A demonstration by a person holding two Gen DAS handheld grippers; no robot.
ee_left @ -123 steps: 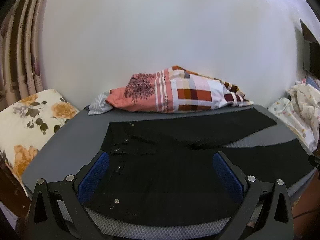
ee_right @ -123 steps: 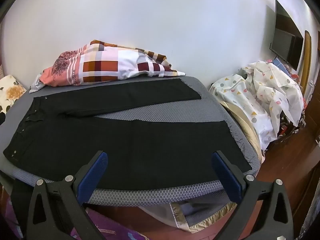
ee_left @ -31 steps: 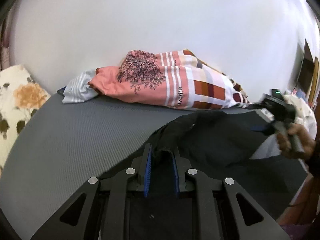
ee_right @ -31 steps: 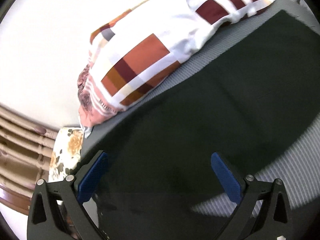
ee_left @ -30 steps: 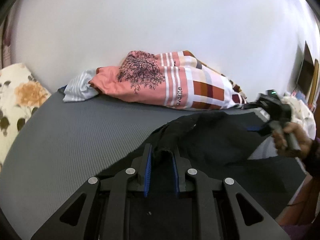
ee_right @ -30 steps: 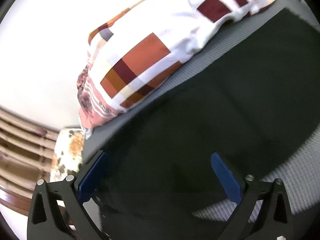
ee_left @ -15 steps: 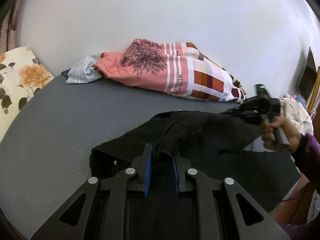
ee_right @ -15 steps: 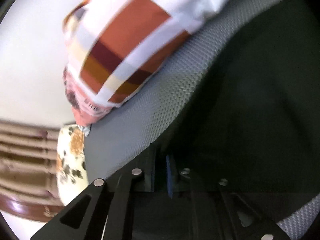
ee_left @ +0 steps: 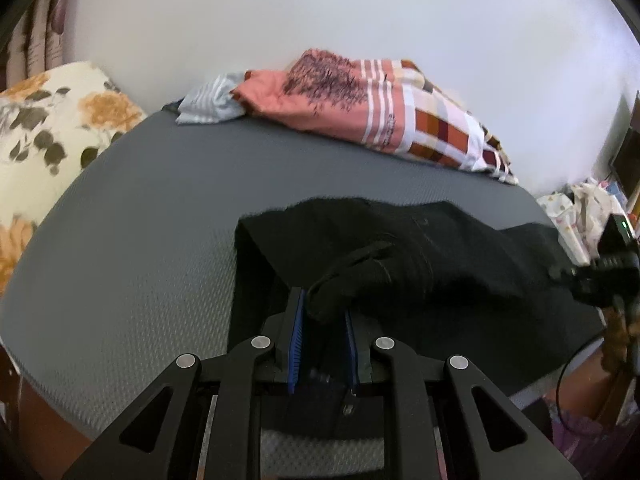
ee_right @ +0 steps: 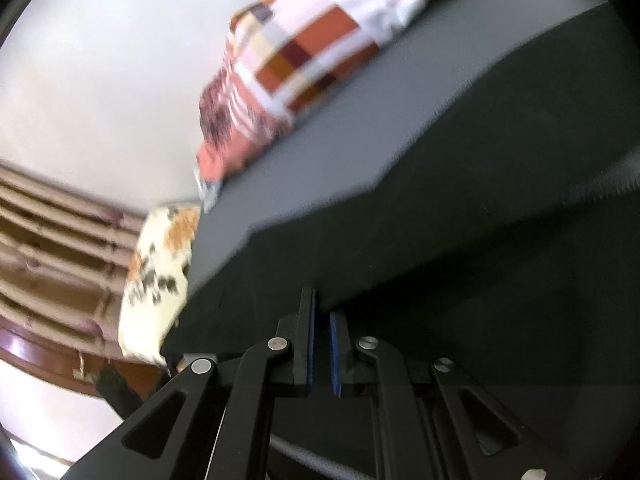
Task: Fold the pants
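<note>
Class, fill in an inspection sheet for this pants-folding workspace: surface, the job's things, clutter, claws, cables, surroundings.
Surface: grey bed, mostly bare on the left.
Job's things: black pants, bunched and partly lifted.
Clutter: patterned blanket by the wall; floral pillow at the left; white spotted cloth at the right.
Claws: left claw shut on the pants; right claw shut on the pants' edge, frame blurred.
Cables: thin dark cable at the bed's right edge.
Surroundings: white wall, curtain.
</note>
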